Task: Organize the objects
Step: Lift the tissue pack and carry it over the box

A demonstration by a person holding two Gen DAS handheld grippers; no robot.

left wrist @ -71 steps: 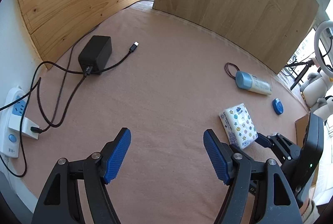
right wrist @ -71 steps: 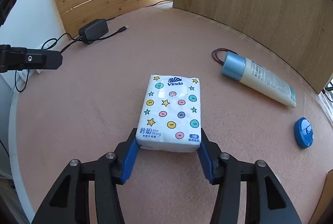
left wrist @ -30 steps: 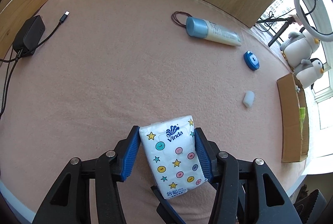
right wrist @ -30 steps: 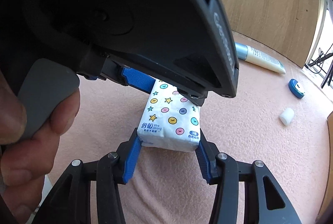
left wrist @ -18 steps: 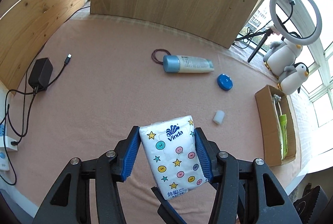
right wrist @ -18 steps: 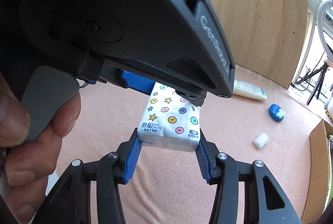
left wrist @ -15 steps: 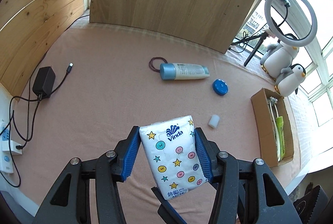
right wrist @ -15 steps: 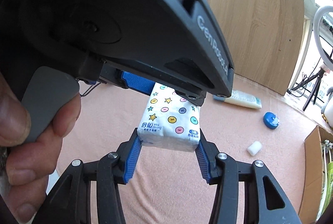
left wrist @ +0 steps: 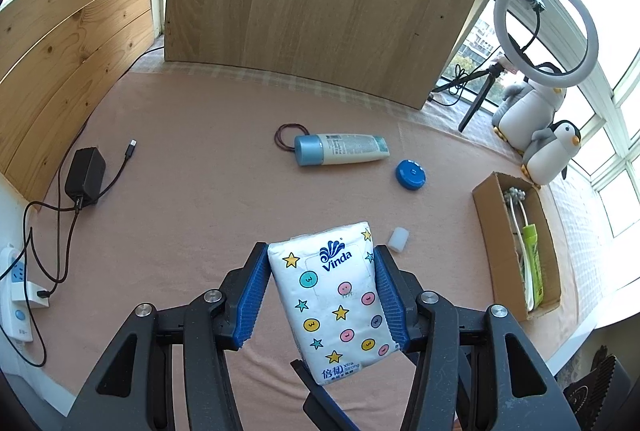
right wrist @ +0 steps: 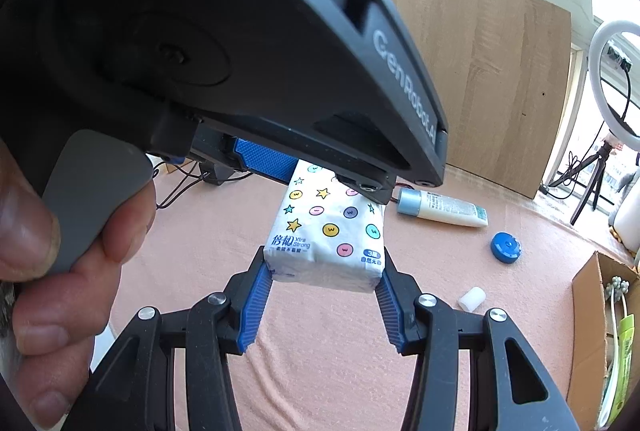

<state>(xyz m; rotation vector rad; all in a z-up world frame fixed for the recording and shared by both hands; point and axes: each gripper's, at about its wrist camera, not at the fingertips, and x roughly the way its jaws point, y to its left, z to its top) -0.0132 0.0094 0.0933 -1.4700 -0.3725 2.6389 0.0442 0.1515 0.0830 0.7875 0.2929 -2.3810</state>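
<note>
Tissue pack (left wrist: 336,303): one, white with stars and dots, held in the air above the near edge of the table, clear of the cloth
Left gripper (left wrist: 320,291): blue pads pressed on both long sides of the tissue pack
Right gripper (right wrist: 324,295): blue pads closed on the pack's near end; the left gripper's black body fills the upper left of the right wrist view
Hand (right wrist: 44,271): one, wrapped round the left gripper's grey handle
Lotion tube (left wrist: 340,149): one, lying flat mid-table, blue cap to the left
Hair tie (left wrist: 288,137): one dark loop, touching the tube's cap
Blue lid (left wrist: 410,175): one, just right of the tube
Small white piece (left wrist: 398,239): one, near the pack's far right corner
Cardboard box (left wrist: 496,231): one, open, at the right edge
Charger (left wrist: 85,177): one black brick with cable, at the left edge
Power strip (left wrist: 14,295): one, white, beyond the left edge
Table (left wrist: 200,191): covered in pink cloth
Room: wooden boards behind, windows on the right with a ring light (left wrist: 546,31) and two plush penguins (left wrist: 536,123)
</note>
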